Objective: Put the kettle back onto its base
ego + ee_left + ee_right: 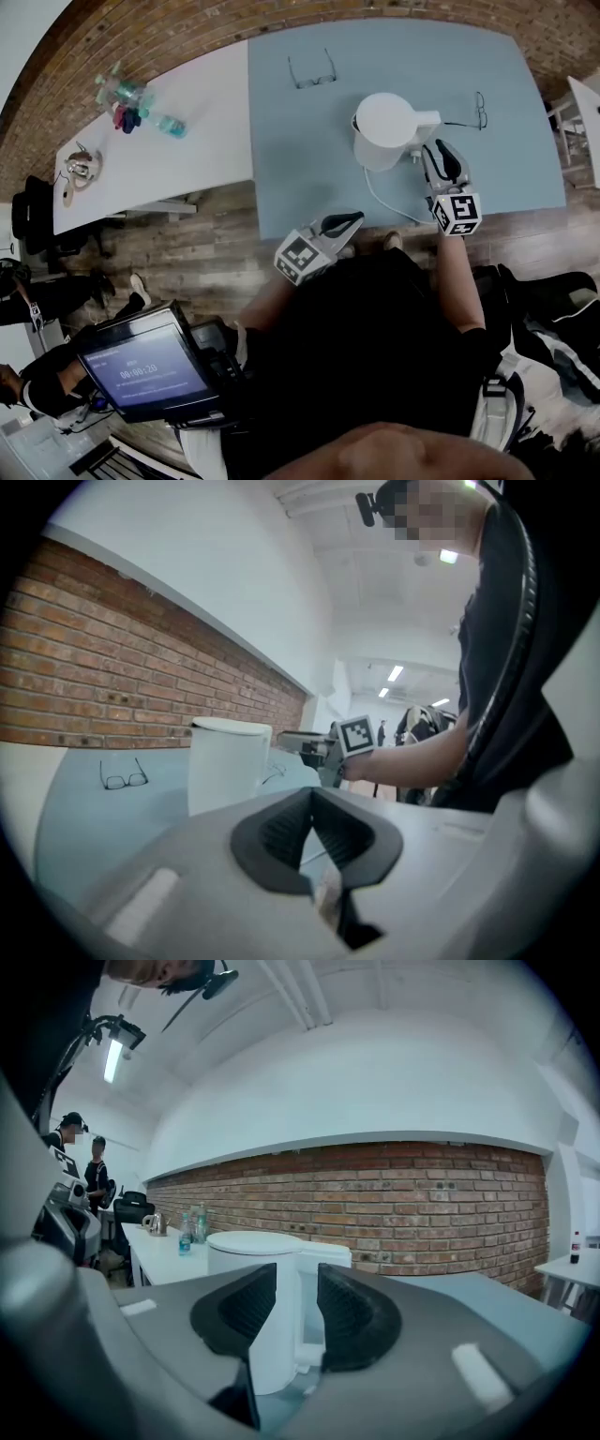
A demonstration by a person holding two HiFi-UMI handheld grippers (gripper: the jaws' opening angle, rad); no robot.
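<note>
While the head view is pretty fisheye, it reads fine going left to right. Far left is a white table (187,159) with a few water bottles (127,98) on it, and lower down a dark screen (150,367) showing lit digits. Butted right against the white table is the light blue table (309,169), with a pair of glasses (311,73) lying near its far edge.

Next comes the left gripper (354,220), hanging just off the near edge of the blue table. Its own view shows the pad tips pressed together with nothing between them, so it's closed and empty, and well apart from the kettle.

The white kettle (384,127) stands upright on the blue table, right of the middle, lid on, handle sticking out to the right. A white cable (378,197) curls out from under it toward the near edge. Whether the base is underneath, I can't tell from these angles.

Just right of that, the right gripper (439,150) points at the handle side. Its jaws stand apart, and in its own view the kettle's handle shows in the gap just ahead, with the pads not pressing on anything. A second pair of glasses (479,110) lies beyond it.
</note>
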